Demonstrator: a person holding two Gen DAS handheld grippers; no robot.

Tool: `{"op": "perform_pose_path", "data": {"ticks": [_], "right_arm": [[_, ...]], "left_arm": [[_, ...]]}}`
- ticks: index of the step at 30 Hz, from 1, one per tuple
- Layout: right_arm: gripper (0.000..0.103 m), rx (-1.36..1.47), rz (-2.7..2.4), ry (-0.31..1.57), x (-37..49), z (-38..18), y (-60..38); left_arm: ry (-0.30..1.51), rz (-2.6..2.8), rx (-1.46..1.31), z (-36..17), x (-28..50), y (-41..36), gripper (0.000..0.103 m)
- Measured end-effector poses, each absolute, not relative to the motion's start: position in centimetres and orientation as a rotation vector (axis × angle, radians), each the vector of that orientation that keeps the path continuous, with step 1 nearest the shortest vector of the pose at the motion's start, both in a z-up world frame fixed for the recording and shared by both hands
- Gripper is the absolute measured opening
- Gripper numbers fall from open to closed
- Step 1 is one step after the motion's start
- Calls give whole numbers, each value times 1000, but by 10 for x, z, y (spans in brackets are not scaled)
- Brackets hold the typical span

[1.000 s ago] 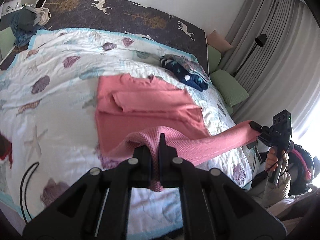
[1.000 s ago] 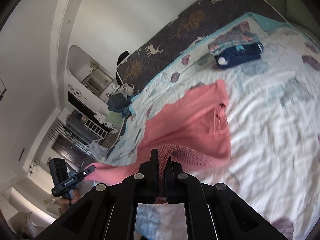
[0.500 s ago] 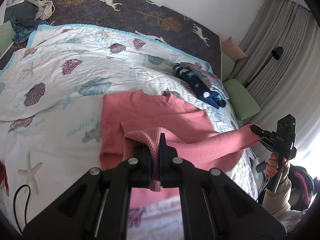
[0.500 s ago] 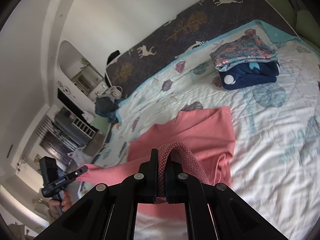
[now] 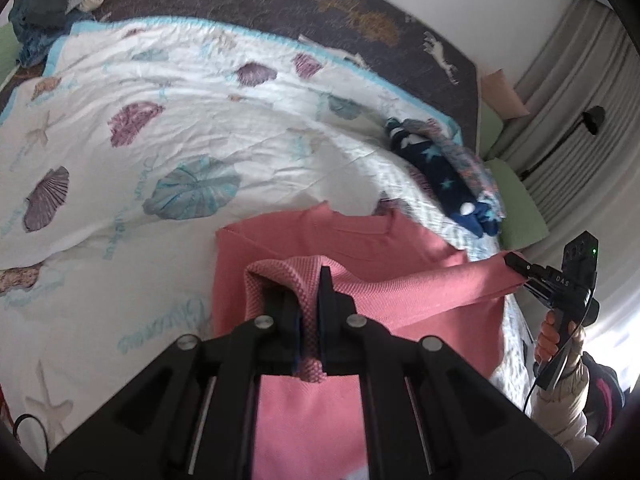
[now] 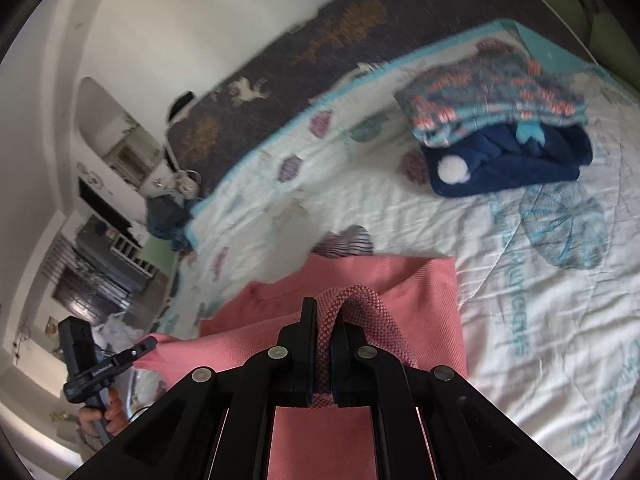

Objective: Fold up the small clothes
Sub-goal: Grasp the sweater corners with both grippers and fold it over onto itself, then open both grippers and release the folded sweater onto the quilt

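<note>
The left claw [image 5: 310, 312] and the right claw [image 6: 325, 354] are each closed on a corner of one edge of the pink knit garment [image 5: 384, 248], holding that edge taut and raised above the rest of the garment, which lies flat on the bed; this is judged to align the edge for a fold. The bed carries a white shell-print quilt [image 5: 168, 112]. A stack of folded clothes [image 6: 504, 136] rests farther up, near the dark deer-print blanket [image 6: 304, 40]; grey curtains [image 5: 580, 92] hang to one side.

White wall [image 6: 208, 20], grey curtains [image 5: 580, 80], blk lamp [image 5: 592, 118]
</note>
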State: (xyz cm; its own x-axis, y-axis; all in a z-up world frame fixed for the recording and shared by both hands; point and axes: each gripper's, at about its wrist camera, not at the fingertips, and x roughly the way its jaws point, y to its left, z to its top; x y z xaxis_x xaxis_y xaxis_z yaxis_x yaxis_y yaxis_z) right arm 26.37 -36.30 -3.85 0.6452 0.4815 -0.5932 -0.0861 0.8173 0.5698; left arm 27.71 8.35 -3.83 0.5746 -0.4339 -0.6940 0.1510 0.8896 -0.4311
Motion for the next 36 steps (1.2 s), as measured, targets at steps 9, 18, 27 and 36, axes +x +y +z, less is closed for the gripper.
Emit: {"op": "perform_pose_path", "data": {"ticks": [9, 18, 27, 36], "right_arm": [[16, 588, 249, 976, 315, -102, -370], [47, 390, 142, 804, 252, -58, -398], [47, 176, 378, 972, 235, -71, -320], [44, 22, 269, 1013, 263, -89, -301]], "left_arm": [[999, -275, -401, -92, 314, 90, 20], [790, -211, -291, -42, 251, 117, 46], [943, -428, -124, -67, 237, 47, 47], [1009, -396, -33, -90, 282, 29, 47]]}}
